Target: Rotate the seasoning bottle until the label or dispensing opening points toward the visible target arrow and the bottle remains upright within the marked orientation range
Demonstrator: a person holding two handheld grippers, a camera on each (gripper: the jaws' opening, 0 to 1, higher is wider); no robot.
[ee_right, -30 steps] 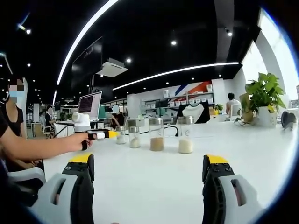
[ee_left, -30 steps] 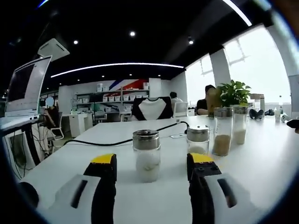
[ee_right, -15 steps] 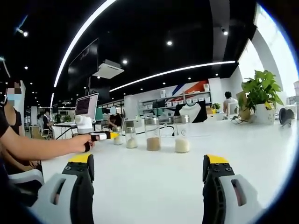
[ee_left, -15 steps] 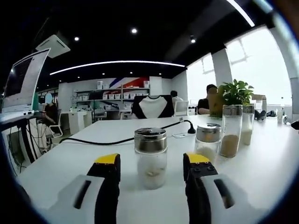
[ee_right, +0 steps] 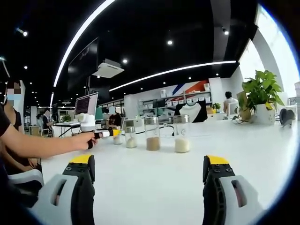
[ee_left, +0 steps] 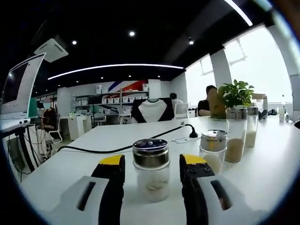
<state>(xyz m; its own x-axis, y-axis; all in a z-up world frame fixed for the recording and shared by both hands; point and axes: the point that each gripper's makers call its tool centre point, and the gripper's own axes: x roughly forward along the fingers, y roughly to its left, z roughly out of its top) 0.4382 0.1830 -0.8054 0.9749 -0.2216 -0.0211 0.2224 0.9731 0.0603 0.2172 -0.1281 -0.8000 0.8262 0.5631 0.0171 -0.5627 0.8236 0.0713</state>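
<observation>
A short glass seasoning bottle [ee_left: 151,172] with a metal lid and pale contents stands upright on the white table [ee_left: 93,150]. It sits between the jaws of my left gripper [ee_left: 152,160], which is open, with a narrow gap showing on each side of the glass. In the right gripper view the same left gripper [ee_right: 111,134] is held by a hand [ee_right: 83,140] at the far left end of a row of bottles [ee_right: 152,135]. My right gripper [ee_right: 149,160] is open wide over bare table, well short of that row, with nothing between its fingers.
A second short jar [ee_left: 213,149] and two tall bottles [ee_left: 236,135] stand to the right of the bottle. A black cable [ee_left: 108,149] crosses the table behind it. A potted plant [ee_right: 262,96] stands at the far right and a monitor [ee_left: 16,89] at the left.
The left gripper has come forward so the bottle now lies between its jaws, and the jaws have narrowed. The right gripper has hardly moved.
</observation>
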